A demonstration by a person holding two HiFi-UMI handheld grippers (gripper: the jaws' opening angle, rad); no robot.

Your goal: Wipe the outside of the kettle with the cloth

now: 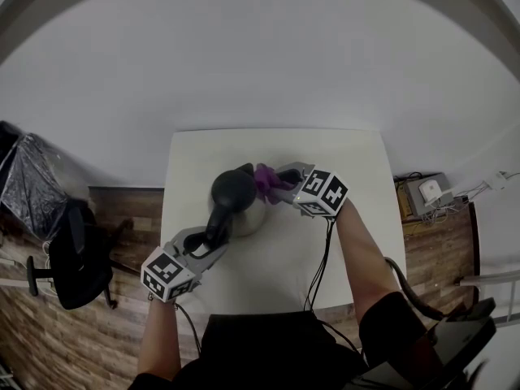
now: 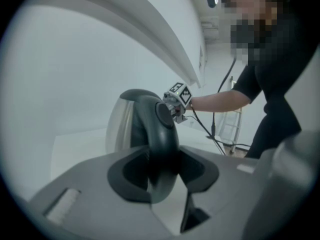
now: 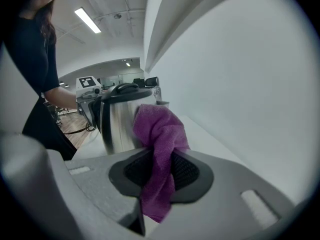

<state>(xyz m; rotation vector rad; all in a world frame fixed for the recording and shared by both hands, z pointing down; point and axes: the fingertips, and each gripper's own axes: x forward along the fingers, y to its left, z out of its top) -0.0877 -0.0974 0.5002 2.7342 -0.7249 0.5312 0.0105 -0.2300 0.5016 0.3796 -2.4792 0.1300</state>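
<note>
**Kettle held by its handle, cloth at its side**

The kettle [image 1: 235,195] stands on the white surface [image 1: 357,234], left of the middle and closer to the left edge than to the right. It is upright. Its body is shiny steel, with a black lid and a black handle [image 2: 161,134] that points toward the near left corner.

The left tool [image 1: 213,238] comes in from the near edge, and its jaws pinch the handle. In the left gripper view the black handle fills the gap between the two dark pads and is pressed on both sides.

The right tool [image 1: 278,181] reaches in from the right side of the near edge. Its jaws pinch a purple cloth [image 3: 159,149]. One end of the cloth hangs below the pads. The other end bunches up beyond them and lies against the kettle's steel wall, on the side facing the right edge. In the head view the cloth shows as a purple patch touching the far right of the kettle, just beside the lid.

The person's forearms run from both tools back to the near edge. A black chair [image 1: 77,258] stands on the wooden floor [image 1: 122,210] beyond the left edge.
</note>
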